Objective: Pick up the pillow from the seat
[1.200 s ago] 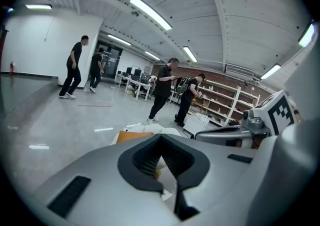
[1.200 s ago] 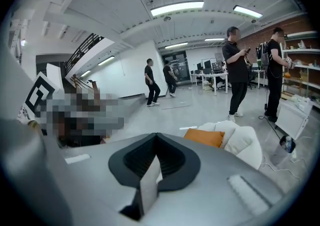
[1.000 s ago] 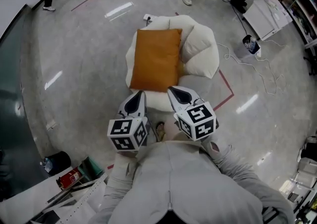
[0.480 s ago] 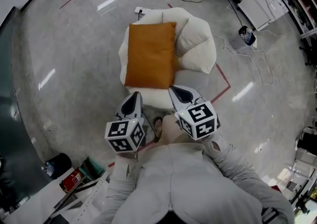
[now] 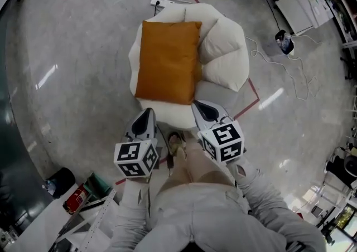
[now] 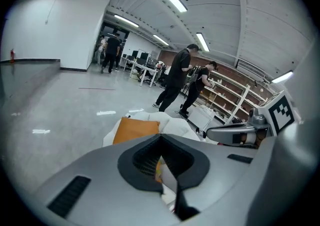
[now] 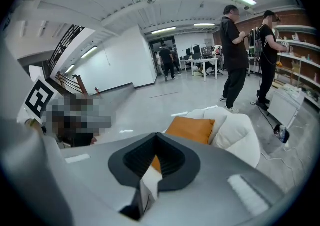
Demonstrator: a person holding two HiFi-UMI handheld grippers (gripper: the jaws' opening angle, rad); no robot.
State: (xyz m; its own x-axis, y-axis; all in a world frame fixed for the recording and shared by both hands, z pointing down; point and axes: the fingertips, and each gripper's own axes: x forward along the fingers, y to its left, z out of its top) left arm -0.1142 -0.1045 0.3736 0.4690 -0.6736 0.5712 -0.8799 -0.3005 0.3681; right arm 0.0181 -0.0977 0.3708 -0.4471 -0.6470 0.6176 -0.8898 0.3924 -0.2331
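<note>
Orange rectangular fabric pillow [image 5: 167,61] on cream padded seat [image 5: 226,58]; left hand-held gripper [image 5: 146,118] and right hand-held gripper [image 5: 204,110] closed, empty; I'd open both, pinch near edge

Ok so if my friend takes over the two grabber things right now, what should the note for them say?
Grippers: the left gripper and the right gripper are both shut and empty. They are side by side at the front edge of the seat.
Things: the orange pillow lies on the white seat, just beyond the gripper tips. Neither gripper is on it.
Done: the grippers are lined up in front of the seat, nothing more.
Left: open the jaws, grip the pillow at its near edge, and lift it off the seat.
</note>
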